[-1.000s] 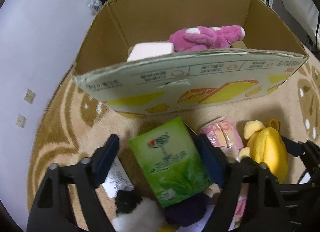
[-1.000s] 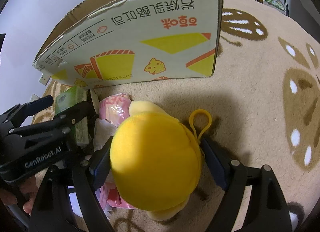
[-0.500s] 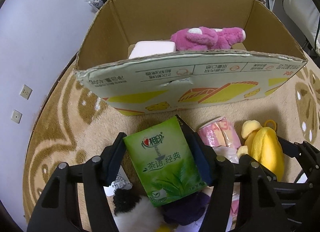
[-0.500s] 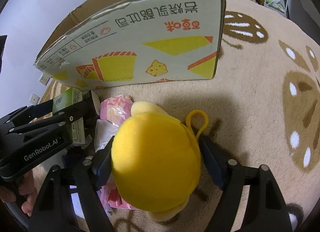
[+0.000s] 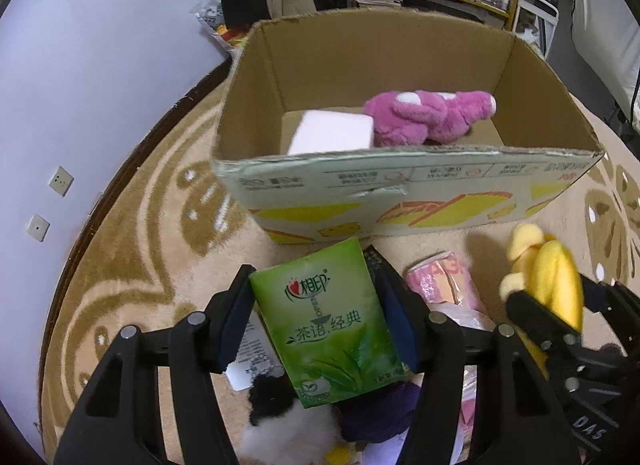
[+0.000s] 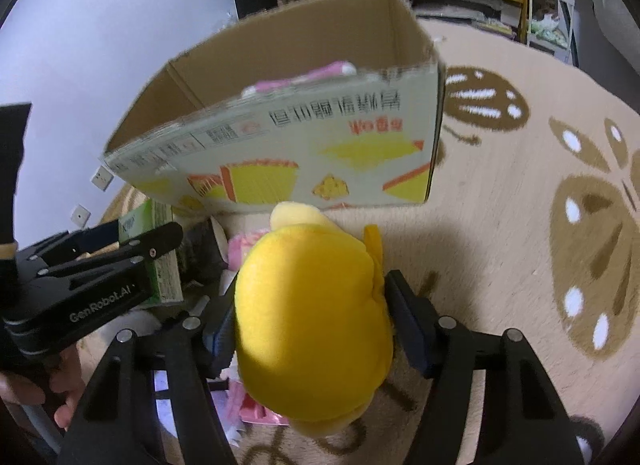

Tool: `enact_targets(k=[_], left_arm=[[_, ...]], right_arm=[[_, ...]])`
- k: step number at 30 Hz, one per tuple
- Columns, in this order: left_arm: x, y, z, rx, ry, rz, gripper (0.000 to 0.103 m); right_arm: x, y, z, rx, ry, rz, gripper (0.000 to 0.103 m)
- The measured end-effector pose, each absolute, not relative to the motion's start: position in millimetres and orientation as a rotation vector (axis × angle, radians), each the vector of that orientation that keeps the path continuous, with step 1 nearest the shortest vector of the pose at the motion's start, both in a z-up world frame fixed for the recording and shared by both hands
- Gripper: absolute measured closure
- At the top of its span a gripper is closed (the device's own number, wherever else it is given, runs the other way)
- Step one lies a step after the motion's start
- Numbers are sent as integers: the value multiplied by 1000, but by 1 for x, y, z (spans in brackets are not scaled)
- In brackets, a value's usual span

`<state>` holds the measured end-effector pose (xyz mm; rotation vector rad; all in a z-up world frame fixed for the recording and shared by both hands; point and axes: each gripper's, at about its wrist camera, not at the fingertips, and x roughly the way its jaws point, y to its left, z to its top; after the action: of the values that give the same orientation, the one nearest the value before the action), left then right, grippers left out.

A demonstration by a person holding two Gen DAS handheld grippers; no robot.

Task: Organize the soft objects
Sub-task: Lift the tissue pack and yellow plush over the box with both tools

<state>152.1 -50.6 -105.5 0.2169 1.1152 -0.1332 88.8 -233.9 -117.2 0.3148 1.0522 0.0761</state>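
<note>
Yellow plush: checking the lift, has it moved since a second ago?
Yes. The yellow plush rose off the rug toward the cardboard box.

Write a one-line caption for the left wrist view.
Left gripper clamps green tissue pack before the cardboard box.

Pink plush mostly behind box wall; box print blurred; black-white plush cut off by edge.

Dim indoor light leaves the room behind the cardboard box murky. Its printed wall smears, probably motion blur, in the right wrist view. Shadow pools below it; fisheye bending darkens every corner.
</note>
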Motion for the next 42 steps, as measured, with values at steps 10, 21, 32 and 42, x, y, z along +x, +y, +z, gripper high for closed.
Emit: enact_targets(k=[10, 21, 32, 42], left_arm=[[142, -42, -77, 226, 1038, -114, 48], [134, -30, -48, 196, 970, -124, 52], [130, -24, -6, 180, 848, -124, 52], [155, -29, 30, 190, 726, -102, 52]], right_arm=[[86, -237, -82, 291, 947, 87, 32], [75, -233, -54, 264, 857, 91, 32], [78, -241, -32, 268, 782, 79, 32], [106, -244, -11, 239, 702, 78, 32]])
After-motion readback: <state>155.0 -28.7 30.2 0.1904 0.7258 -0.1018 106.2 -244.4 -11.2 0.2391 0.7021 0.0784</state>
